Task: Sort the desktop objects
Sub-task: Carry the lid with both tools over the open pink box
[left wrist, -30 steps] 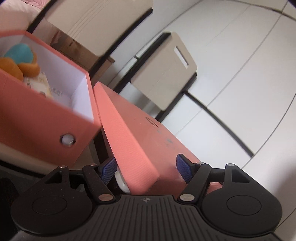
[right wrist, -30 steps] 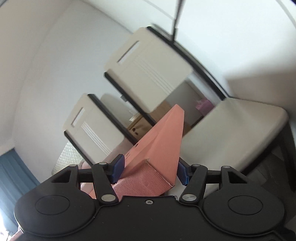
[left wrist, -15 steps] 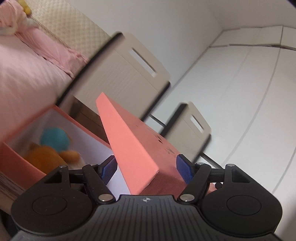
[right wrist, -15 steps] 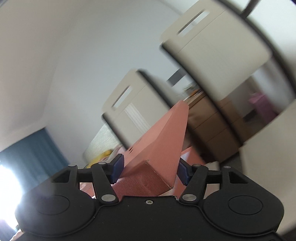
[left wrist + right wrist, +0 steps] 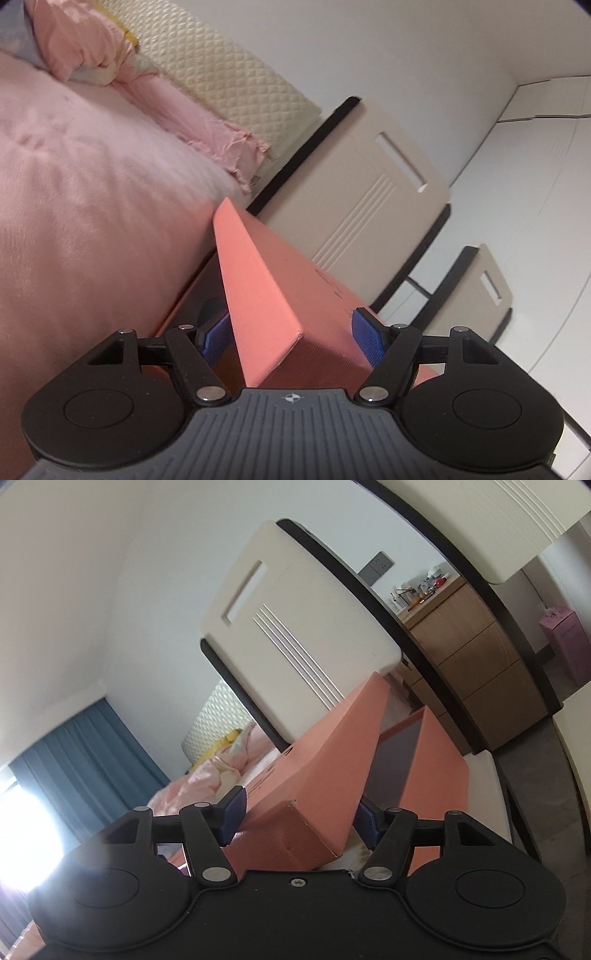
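Holding a salmon lid (image 5: 266, 295) up at both ends, one corner in each gripper.
Left gripper (image 5: 291, 338) is clamped on its corner; right gripper (image 5: 301, 818) is easing apart around its corner, above the open box (image 5: 436, 771).

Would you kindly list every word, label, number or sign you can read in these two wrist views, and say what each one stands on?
None can be read.
Salmon-pink cardboard box lid: dark printed marks on its top face, seen edge-on and too foreshortened to read in either wrist view.
Pink carton standing on the floor beside the wooden drawer cabinet: faint print, too small and blurred.
Left gripper: a small round cross emblem on its body, no lettering.
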